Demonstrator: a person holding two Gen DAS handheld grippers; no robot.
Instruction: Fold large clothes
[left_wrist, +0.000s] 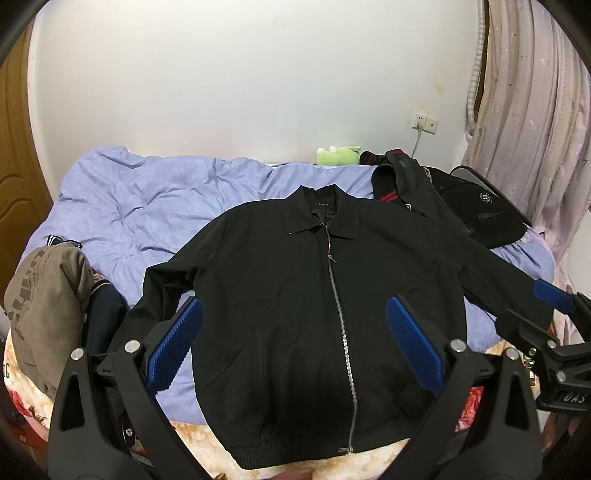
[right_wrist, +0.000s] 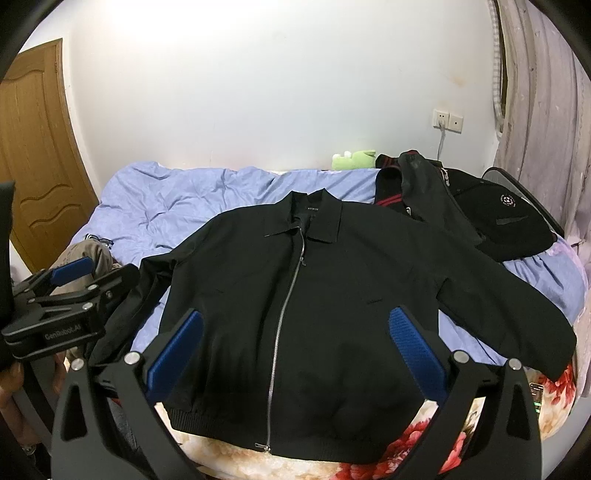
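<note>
A black zip-up jacket (left_wrist: 295, 295) lies flat, face up and zipped, on the bed with its collar away from me and both sleeves spread out; it also shows in the right wrist view (right_wrist: 332, 288). My left gripper (left_wrist: 295, 332) is open with blue pads, held above the jacket's lower body. My right gripper (right_wrist: 295, 339) is open too, also above the lower body. The left gripper shows at the left edge of the right wrist view (right_wrist: 66, 284), near the left sleeve. The right gripper shows at the right edge of the left wrist view (left_wrist: 554, 295), near the right sleeve cuff.
A lilac quilt (left_wrist: 147, 206) covers the bed's far half; a floral blanket (right_wrist: 461, 443) lies at the near edge. A brown garment pile (left_wrist: 44, 302) sits at left. Dark clothes and a black cap (left_wrist: 480, 206) lie at the far right, and a green plush toy (left_wrist: 338, 154) sits by the wall.
</note>
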